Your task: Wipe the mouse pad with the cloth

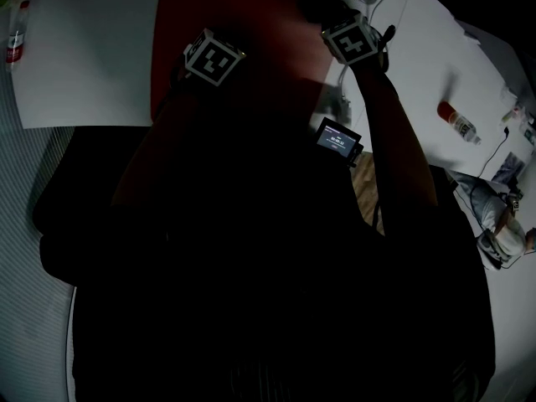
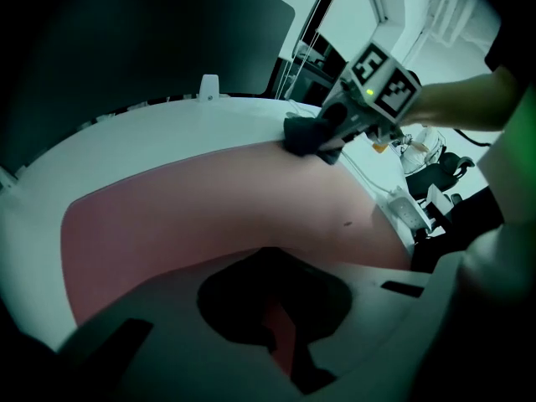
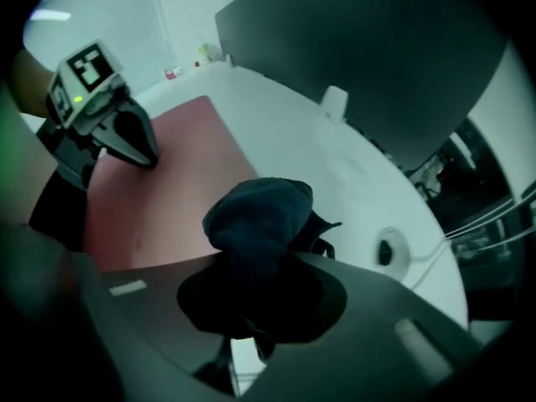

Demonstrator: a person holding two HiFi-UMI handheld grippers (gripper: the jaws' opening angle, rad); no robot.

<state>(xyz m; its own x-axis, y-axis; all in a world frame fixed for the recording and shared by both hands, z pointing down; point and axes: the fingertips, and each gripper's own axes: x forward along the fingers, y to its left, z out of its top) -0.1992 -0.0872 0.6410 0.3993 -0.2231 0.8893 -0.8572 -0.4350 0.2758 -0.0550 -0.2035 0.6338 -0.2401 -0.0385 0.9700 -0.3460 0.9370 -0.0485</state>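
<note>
The surface (image 1: 75, 65) is white, with a dark panel (image 3: 360, 57) standing along its far edge and a round hole (image 3: 388, 249) in it to the right. The red pad (image 2: 209, 199) lies flat on it. A bottle (image 1: 458, 122) is well off to my right. A second one at the head view's left edge is partly cut off.

The room is dim. In the head view my own body blacks out the lower half, and the pad's near edge is lost in it.

My right claw (image 3: 260, 266) is clamped on the dark cloth (image 3: 260, 212), which is bunched into a wad that hides the jaw tips. The wad sits at the pad's far right edge, beside the bare white. Only the left gripper view shows it touching the pad there.

My left claw (image 2: 272, 308) has its jaws drawn together and holds nothing, with a sliver of red showing between them. It is over the pad's left part. I can't tell whether its tips touch the pad.
</note>
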